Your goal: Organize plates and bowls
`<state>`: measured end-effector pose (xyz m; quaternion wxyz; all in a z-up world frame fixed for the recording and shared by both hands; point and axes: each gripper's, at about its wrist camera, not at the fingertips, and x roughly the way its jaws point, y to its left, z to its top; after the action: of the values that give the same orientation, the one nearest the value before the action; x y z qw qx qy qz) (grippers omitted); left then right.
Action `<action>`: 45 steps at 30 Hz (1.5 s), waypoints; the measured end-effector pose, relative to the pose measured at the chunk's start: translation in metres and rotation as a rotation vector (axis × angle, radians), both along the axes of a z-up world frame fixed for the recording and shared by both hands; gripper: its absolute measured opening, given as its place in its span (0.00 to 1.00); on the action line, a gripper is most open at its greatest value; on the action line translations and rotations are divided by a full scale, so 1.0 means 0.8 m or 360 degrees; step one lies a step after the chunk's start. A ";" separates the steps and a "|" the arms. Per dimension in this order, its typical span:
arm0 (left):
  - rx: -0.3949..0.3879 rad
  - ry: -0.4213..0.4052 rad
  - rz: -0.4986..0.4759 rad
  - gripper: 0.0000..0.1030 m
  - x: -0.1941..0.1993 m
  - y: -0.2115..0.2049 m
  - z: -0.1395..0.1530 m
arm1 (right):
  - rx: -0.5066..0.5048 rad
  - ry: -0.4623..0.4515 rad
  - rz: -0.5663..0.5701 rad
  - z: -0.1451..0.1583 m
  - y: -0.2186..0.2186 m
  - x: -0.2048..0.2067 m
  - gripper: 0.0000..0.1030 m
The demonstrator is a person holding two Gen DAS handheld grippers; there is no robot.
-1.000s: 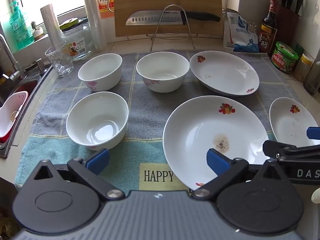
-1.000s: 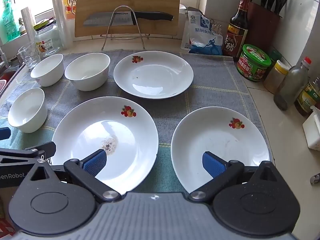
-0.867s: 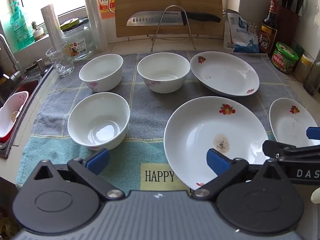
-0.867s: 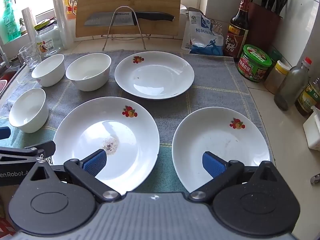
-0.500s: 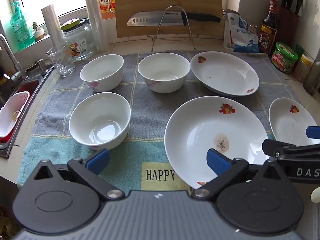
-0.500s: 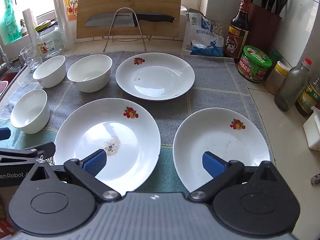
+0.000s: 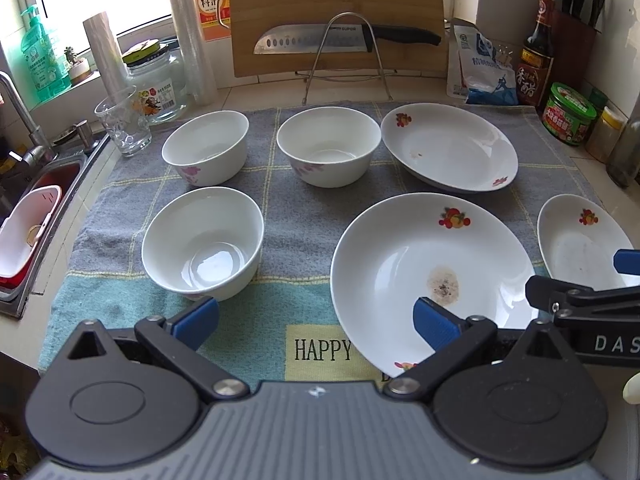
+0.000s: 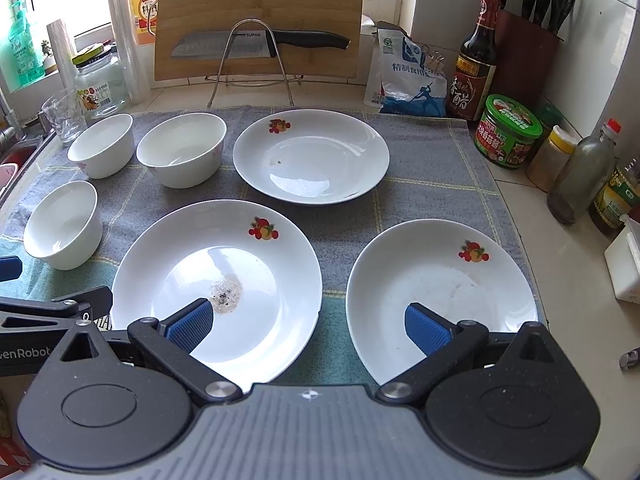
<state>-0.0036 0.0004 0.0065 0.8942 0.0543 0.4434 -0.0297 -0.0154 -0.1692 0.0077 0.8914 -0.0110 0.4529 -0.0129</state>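
Note:
Three white bowls sit on a grey and green towel (image 7: pixel 272 216): a near bowl (image 7: pixel 202 242), a far left bowl (image 7: pixel 205 146) and a far middle bowl (image 7: pixel 328 150). Three white plates with fruit prints lie to their right: a stained near plate (image 7: pixel 420 264) (image 8: pixel 216 276), a far plate (image 7: pixel 448 146) (image 8: pixel 310 154) and a right plate (image 8: pixel 436 292) (image 7: pixel 576 240). My left gripper (image 7: pixel 316 322) is open over the towel's front edge, between the near bowl and the stained plate. My right gripper (image 8: pixel 306 326) is open above the gap between the stained plate and the right plate.
A sink (image 7: pixel 32 216) with a pink tub lies left of the towel. A glass (image 7: pixel 122 120), a jar (image 7: pixel 156 76) and rolls stand at the back left. A cutting board with a knife (image 7: pixel 344 36) leans behind. Bottles and a green-lidded tub (image 8: pixel 508 132) line the right counter.
Both grippers have drifted slightly left, so the dishes sit a little further right in each view. Neither gripper's opening has changed.

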 end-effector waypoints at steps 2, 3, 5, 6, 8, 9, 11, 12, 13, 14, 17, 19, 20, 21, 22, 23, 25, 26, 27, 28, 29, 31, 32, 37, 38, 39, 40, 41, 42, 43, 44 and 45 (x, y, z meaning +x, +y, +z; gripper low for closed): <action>-0.0002 0.0003 0.0002 0.99 0.000 0.000 0.000 | -0.0004 -0.0001 0.0001 0.001 0.001 0.000 1.00; -0.0004 0.0007 0.0003 0.99 0.000 0.001 0.001 | -0.0005 -0.0001 0.0003 0.001 0.001 -0.001 1.00; -0.0007 0.0008 0.0006 0.99 0.001 0.001 0.001 | -0.0002 -0.0001 0.0003 0.001 0.001 -0.001 1.00; -0.0006 0.0008 0.0006 0.99 0.000 0.001 0.001 | -0.0004 -0.0002 0.0004 0.002 0.002 -0.001 1.00; -0.0008 0.0007 0.0009 0.99 0.000 0.002 0.001 | -0.0005 -0.0003 0.0005 0.001 0.002 0.000 1.00; -0.0009 0.0007 0.0010 0.99 0.000 0.002 0.002 | -0.0003 -0.0002 0.0006 -0.002 0.002 0.001 1.00; -0.0009 0.0005 0.0012 0.99 0.000 0.003 0.002 | -0.0003 -0.0003 0.0006 -0.001 0.002 0.001 1.00; -0.0010 0.0005 0.0013 0.99 0.000 0.003 0.002 | -0.0003 -0.0004 0.0006 -0.001 0.002 0.001 1.00; -0.0010 0.0005 0.0013 0.99 0.000 0.003 0.002 | -0.0005 -0.0005 0.0007 0.000 0.002 0.001 1.00; -0.0009 0.0005 0.0014 0.99 0.000 0.003 0.003 | -0.0007 -0.0006 0.0007 0.000 0.002 0.001 1.00; -0.0012 0.0007 0.0016 0.99 0.000 0.004 0.003 | -0.0009 -0.0005 0.0008 0.001 0.002 0.001 1.00; -0.0012 0.0011 0.0018 0.99 0.000 0.004 0.004 | -0.0009 -0.0003 0.0011 0.001 0.002 0.001 1.00; -0.0011 0.0011 0.0019 0.99 0.000 0.004 0.003 | -0.0010 -0.0003 0.0013 0.001 0.003 0.002 1.00; -0.0009 0.0011 0.0020 0.99 0.000 0.004 0.004 | -0.0009 -0.0001 0.0014 0.001 0.003 0.002 1.00; -0.0008 0.0011 0.0021 0.99 0.001 0.004 0.004 | -0.0010 -0.0001 0.0015 0.001 0.003 0.002 1.00; -0.0009 0.0011 0.0023 0.99 0.000 0.004 0.004 | -0.0010 0.0000 0.0016 0.001 0.004 0.002 1.00; -0.0009 0.0011 0.0026 0.99 0.000 0.005 0.004 | -0.0011 -0.0001 0.0019 0.001 0.004 0.001 1.00; -0.0009 0.0011 0.0028 0.99 0.001 0.005 0.004 | -0.0009 -0.0001 0.0021 0.001 0.004 0.001 1.00; -0.0008 0.0010 0.0030 0.99 0.001 0.005 0.004 | -0.0008 -0.0001 0.0023 0.000 0.003 0.001 1.00; -0.0007 0.0009 0.0030 0.99 0.000 0.005 0.004 | -0.0007 -0.0001 0.0023 0.000 0.004 0.000 1.00; -0.0007 0.0009 0.0030 0.99 0.000 0.005 0.004 | -0.0007 -0.0001 0.0023 0.000 0.004 0.000 1.00; -0.0008 0.0008 0.0029 0.99 0.000 0.005 0.004 | -0.0008 -0.0002 0.0022 0.000 0.004 0.000 1.00; -0.0008 0.0008 0.0029 0.99 0.000 0.005 0.004 | -0.0007 -0.0003 0.0022 0.000 0.003 0.000 1.00; -0.0009 0.0009 0.0029 0.99 0.000 0.004 0.004 | -0.0008 -0.0002 0.0022 0.000 0.003 0.000 1.00; -0.0008 0.0009 0.0030 0.99 0.000 0.004 0.004 | -0.0009 -0.0001 0.0023 0.000 0.003 0.000 1.00; -0.0008 0.0010 0.0030 0.99 0.000 0.004 0.004 | -0.0007 -0.0001 0.0023 0.000 0.003 0.000 1.00; -0.0008 0.0008 0.0030 0.99 0.000 0.004 0.004 | -0.0007 -0.0001 0.0022 0.000 0.003 0.000 1.00; -0.0008 0.0009 0.0030 0.99 0.000 0.004 0.004 | -0.0008 -0.0002 0.0023 0.000 0.004 0.000 1.00; -0.0009 0.0008 0.0030 0.99 0.000 0.004 0.004 | -0.0008 -0.0002 0.0023 0.000 0.004 0.000 1.00; -0.0009 0.0008 0.0030 0.99 0.000 0.004 0.004 | -0.0009 -0.0003 0.0023 0.000 0.004 0.000 1.00; -0.0009 0.0008 0.0030 0.99 0.000 0.004 0.004 | -0.0008 -0.0004 0.0022 0.000 0.003 0.000 1.00; -0.0008 0.0007 0.0029 0.99 0.000 0.004 0.004 | -0.0007 -0.0004 0.0022 0.000 0.003 0.000 1.00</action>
<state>-0.0034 0.0034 0.0099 0.8936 0.0479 0.4458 -0.0229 -0.0152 -0.1672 0.0080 0.8920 -0.0162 0.4516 -0.0079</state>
